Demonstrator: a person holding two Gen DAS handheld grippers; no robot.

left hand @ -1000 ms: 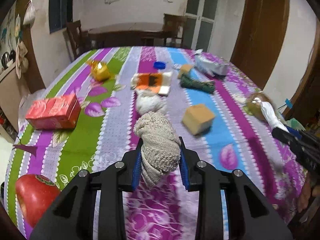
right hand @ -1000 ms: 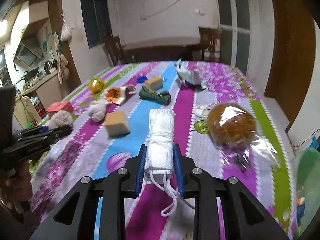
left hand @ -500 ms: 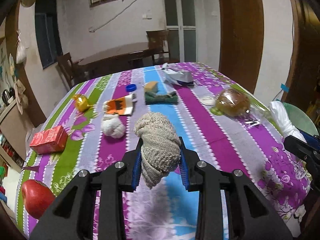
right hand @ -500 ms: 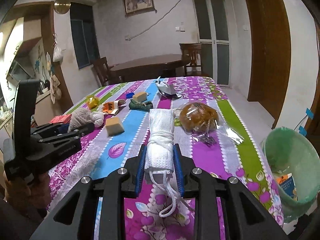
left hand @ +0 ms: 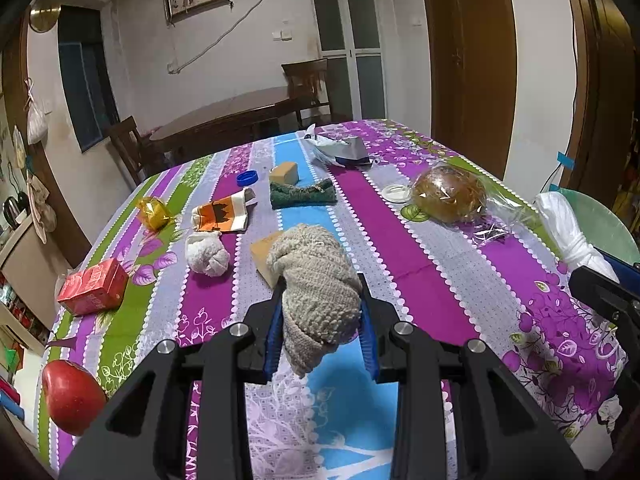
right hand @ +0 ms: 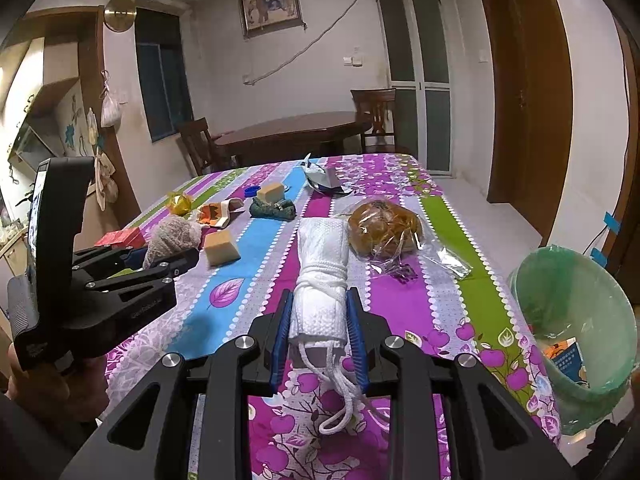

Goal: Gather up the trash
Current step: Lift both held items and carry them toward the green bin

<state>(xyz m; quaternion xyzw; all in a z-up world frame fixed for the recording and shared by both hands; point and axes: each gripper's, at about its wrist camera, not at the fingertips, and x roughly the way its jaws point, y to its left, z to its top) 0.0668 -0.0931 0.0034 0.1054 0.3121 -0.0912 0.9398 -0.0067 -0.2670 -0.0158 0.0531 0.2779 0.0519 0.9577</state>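
Right wrist: white cloth roll [right hand: 320,280] clamped between fingers [right hand: 283,332].

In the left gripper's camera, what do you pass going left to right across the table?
Red apple → red carton → gold foil wrapper → white cloth ball → grey knitted bundle in the gripper → bagged brown bun.

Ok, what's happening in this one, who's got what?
A person is clearing a cluttered table with two handheld grippers. The left gripper is shut on a beige knitted bundle; the right gripper is shut on a rolled white cloth tied with cord. Both are lifted above the striped tablecloth. A green-lined bin stands beside the table's right edge.
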